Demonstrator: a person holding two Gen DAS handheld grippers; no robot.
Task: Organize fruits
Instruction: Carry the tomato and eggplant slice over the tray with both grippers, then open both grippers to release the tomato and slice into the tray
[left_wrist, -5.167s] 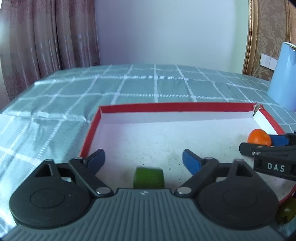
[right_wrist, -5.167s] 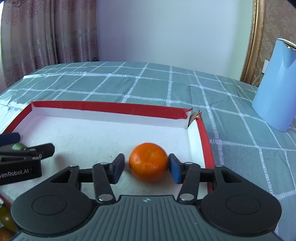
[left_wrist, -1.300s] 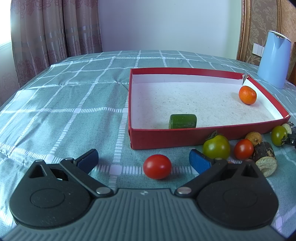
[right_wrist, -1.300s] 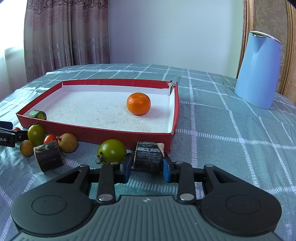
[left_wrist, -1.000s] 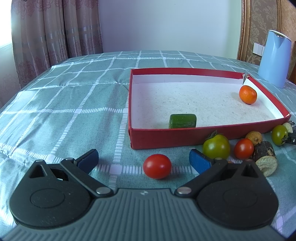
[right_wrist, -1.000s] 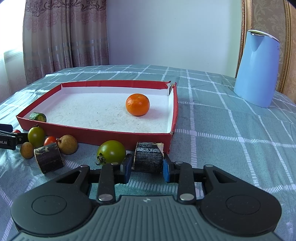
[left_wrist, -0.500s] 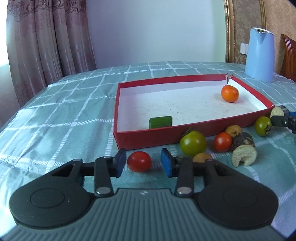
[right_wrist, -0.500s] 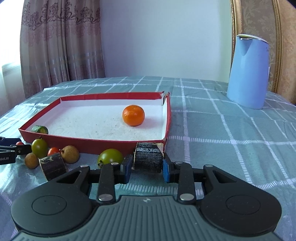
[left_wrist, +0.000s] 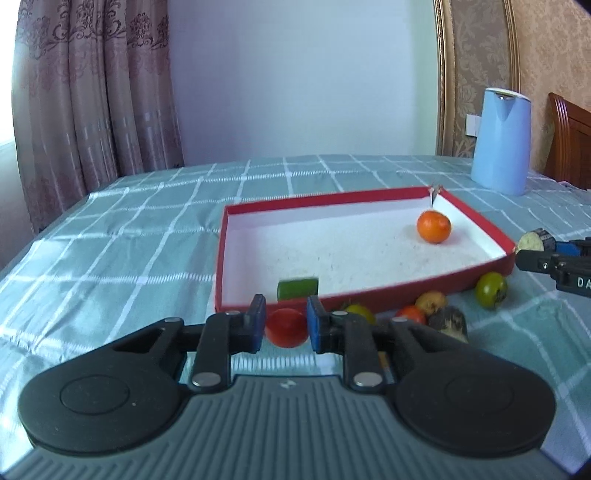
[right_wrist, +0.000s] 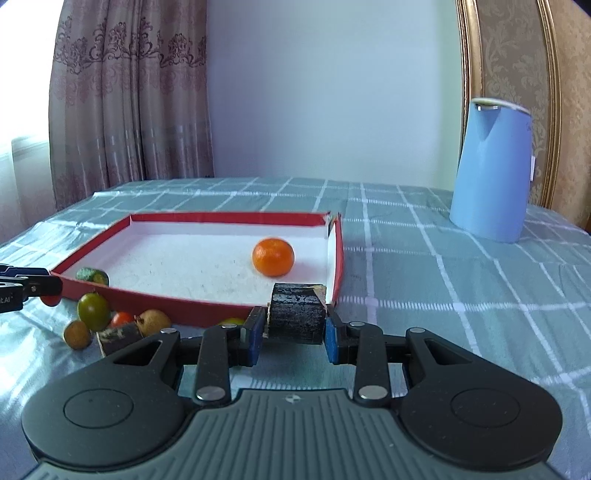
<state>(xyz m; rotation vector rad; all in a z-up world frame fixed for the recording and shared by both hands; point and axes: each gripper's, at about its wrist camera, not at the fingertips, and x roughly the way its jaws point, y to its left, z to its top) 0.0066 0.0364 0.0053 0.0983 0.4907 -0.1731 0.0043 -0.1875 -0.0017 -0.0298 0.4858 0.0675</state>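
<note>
While both hands are busy at once, the left gripper (left_wrist: 286, 326) has its blue pads closed in on a red tomato (left_wrist: 286, 328), and the right gripper (right_wrist: 293, 328) is clamped on a dark, bark-skinned chunk (right_wrist: 296, 313) with a pale cut end; both pieces look lifted just clear of the checked tablecloth (left_wrist: 110, 251), though I can't be sure of it.

At twelve o'clock from each gripper lies the red tray (left_wrist: 369, 295) with its white floor. Only two pieces are in it: a green cucumber piece (left_wrist: 297, 288) near the front wall, at twelve o'clock from the left pads, and an orange (right_wrist: 273, 256) towards the far right corner.

Outside the front wall, from the right gripper's view at about nine to ten o'clock, sit a green tomato (right_wrist: 93, 311), a small red tomato (right_wrist: 122, 318), two brownish fruits (right_wrist: 154, 320) and a second dark chunk (right_wrist: 120, 339). Another green tomato (left_wrist: 490, 290) lies near the tray's right front corner.

I'd say the job is early: two in, two in the grippers, roughly six to go. A blue jug (right_wrist: 493, 168) stands well apart at two o'clock.
</note>
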